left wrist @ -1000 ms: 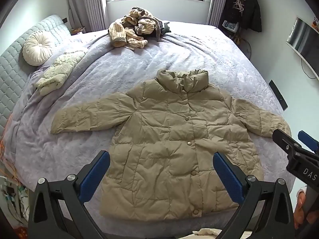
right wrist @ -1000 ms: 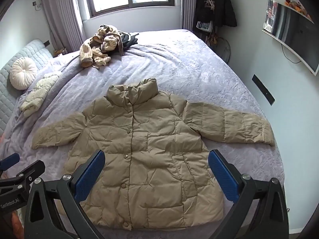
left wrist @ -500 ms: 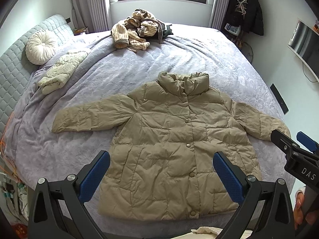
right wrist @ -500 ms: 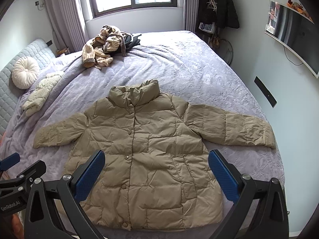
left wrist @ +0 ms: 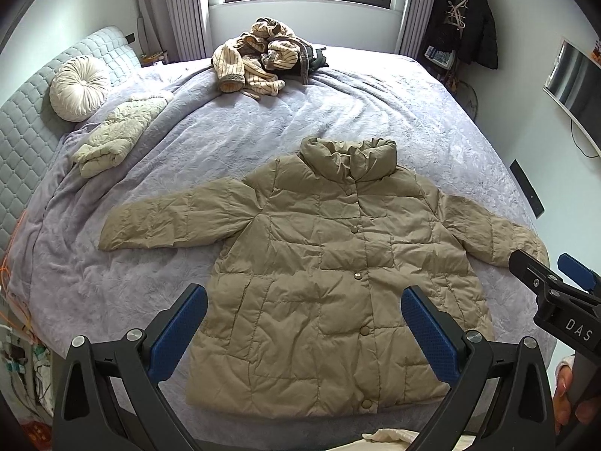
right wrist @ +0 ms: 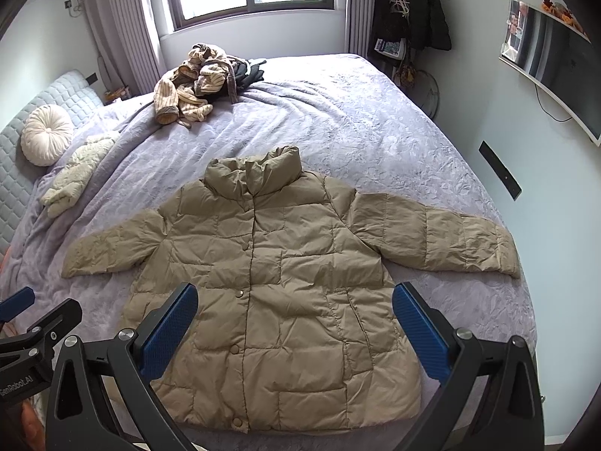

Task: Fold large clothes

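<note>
Khaki puffer jacket [left wrist: 338, 274] lies flat, front up and snapped shut, on the near half of the lavender bedspread [left wrist: 357, 112]; both sleeves spread outward, collar toward the window. Left gripper [left wrist: 304, 330]: fingers wide apart, holding nothing, above the hem. Right gripper [right wrist: 295, 329]: fingers equally wide, empty. Striped clothing heap [left wrist: 259, 60] at the far edge; cream garment [left wrist: 116, 135] beside the round pillow [left wrist: 77, 88].
</note>
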The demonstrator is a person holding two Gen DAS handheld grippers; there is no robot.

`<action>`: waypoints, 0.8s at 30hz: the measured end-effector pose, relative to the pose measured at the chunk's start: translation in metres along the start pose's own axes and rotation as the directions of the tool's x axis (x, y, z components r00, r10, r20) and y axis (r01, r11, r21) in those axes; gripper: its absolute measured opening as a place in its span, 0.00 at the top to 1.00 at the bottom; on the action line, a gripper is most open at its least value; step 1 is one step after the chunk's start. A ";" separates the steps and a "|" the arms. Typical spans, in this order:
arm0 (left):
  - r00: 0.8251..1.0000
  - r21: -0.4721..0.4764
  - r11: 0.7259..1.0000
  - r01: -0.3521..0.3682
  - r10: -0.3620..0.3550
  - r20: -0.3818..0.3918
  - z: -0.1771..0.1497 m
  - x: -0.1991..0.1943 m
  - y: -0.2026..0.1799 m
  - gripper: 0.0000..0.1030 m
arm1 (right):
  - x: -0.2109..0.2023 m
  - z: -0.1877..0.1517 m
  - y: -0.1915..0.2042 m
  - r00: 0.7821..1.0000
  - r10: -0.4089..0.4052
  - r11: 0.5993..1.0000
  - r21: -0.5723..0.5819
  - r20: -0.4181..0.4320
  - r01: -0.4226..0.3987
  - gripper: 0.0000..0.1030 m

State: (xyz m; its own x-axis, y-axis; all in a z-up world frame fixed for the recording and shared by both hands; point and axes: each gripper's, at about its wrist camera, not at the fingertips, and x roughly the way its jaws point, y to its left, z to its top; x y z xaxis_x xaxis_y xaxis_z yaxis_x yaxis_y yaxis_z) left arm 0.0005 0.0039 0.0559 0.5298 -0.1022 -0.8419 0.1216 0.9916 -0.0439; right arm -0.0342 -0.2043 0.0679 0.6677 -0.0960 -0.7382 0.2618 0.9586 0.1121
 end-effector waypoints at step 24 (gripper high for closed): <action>1.000 -0.019 1.000 -0.005 0.005 0.000 0.007 -0.002 0.013 0.00 | 0.002 -0.001 0.001 1.000 -0.007 1.000 0.004 -0.009 0.007 0.00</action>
State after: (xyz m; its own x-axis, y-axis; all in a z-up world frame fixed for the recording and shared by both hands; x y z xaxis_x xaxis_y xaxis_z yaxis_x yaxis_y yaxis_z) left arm 0.0069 0.0160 0.0603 0.5301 -0.0971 -0.8424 0.1033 0.9934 -0.0495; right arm -0.0335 -0.2030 0.0660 0.6596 -0.1007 -0.7449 0.2692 0.9569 0.1091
